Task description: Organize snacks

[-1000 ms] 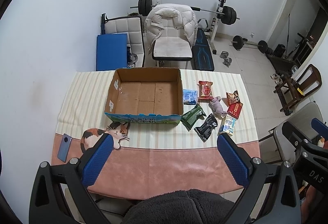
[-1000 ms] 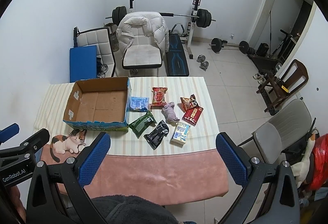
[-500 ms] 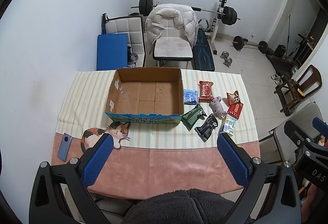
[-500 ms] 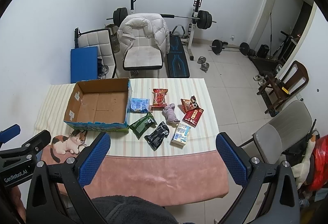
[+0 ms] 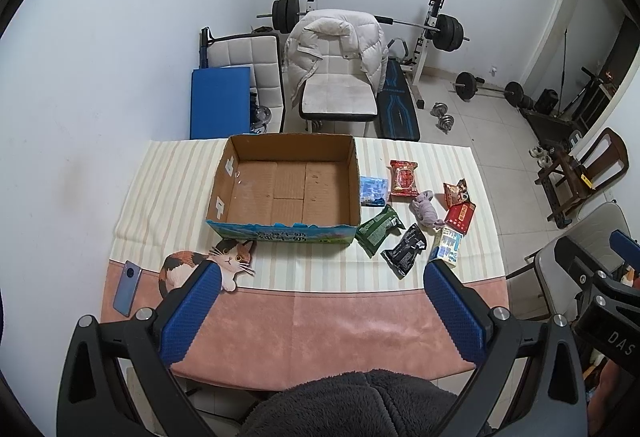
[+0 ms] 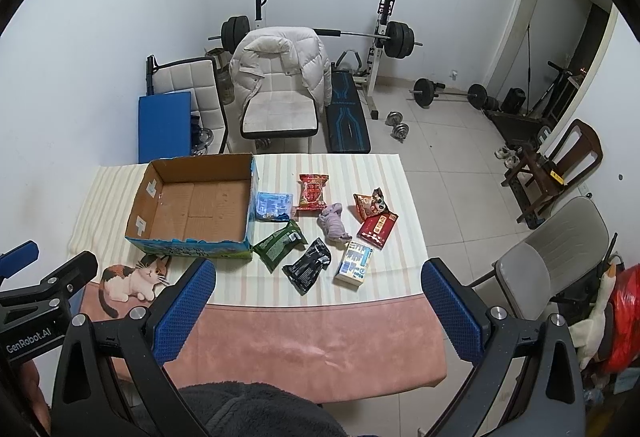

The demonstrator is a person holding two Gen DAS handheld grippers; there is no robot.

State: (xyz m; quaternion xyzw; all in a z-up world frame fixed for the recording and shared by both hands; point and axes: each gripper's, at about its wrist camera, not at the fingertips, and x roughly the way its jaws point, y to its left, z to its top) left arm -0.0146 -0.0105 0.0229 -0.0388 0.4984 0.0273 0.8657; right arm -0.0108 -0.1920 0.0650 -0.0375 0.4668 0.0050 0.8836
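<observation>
An empty cardboard box (image 5: 286, 193) (image 6: 192, 207) sits open on the striped table cloth. To its right lie several snacks: a blue packet (image 6: 272, 205), a red round-print bag (image 6: 313, 191), a green pack (image 6: 280, 244), a black pack (image 6: 308, 265), a white-blue carton (image 6: 355, 262), a dark red pack (image 6: 378, 229), an orange bag (image 6: 368, 203) and a grey-purple lump (image 6: 333, 223). My left gripper (image 5: 320, 279) and right gripper (image 6: 318, 279) both hang high above the table's near edge, open and holding nothing.
A phone (image 5: 127, 287) lies at the table's near left beside a cat-shaped mat (image 5: 208, 263). Behind the table stand a white chair with a puffy jacket (image 5: 338, 77), a blue pad (image 5: 220, 103) and a weight bench (image 5: 400, 105). Chairs (image 6: 552, 249) stand to the right.
Both views have drifted very slightly; the table scene sits a touch lower in frame. Nothing on the table has moved and both grippers stay open.
</observation>
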